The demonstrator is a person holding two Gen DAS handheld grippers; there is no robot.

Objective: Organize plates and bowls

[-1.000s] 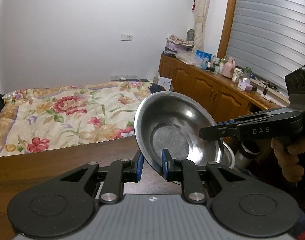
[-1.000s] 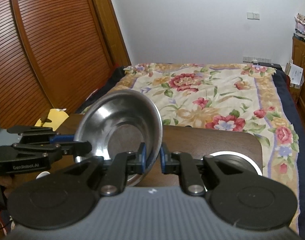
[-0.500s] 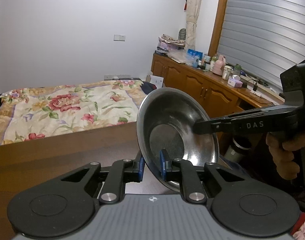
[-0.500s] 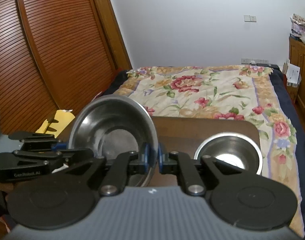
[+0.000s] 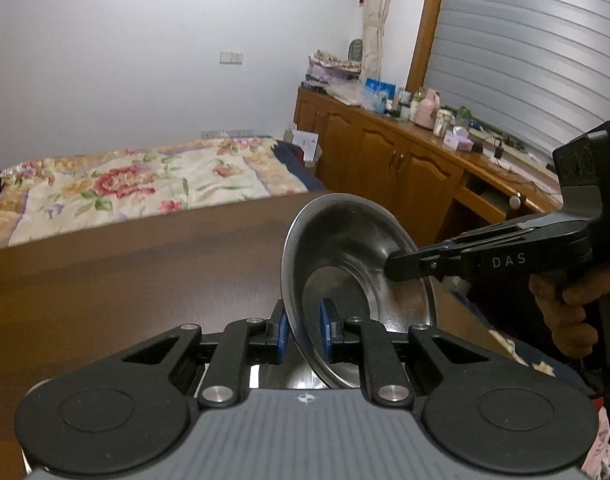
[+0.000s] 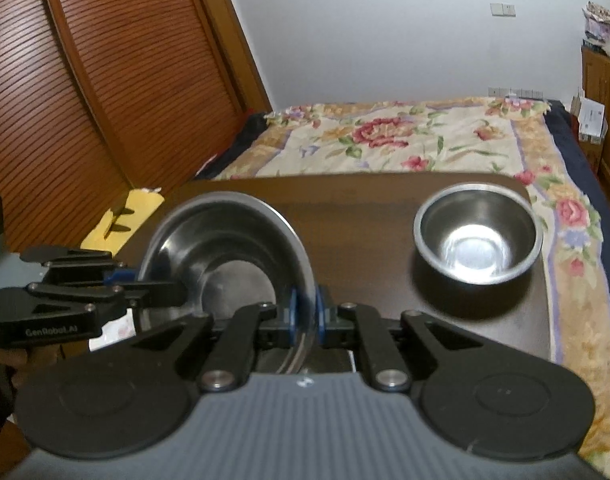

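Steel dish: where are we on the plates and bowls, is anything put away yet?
Nothing looks stacked yet. The steel dish is held tilted above the wooden table, pinched at opposite rims by the left gripper and the right gripper. The small steel bowl sits alone near the table's right edge. Left: set the dish down and group it with the bowl.
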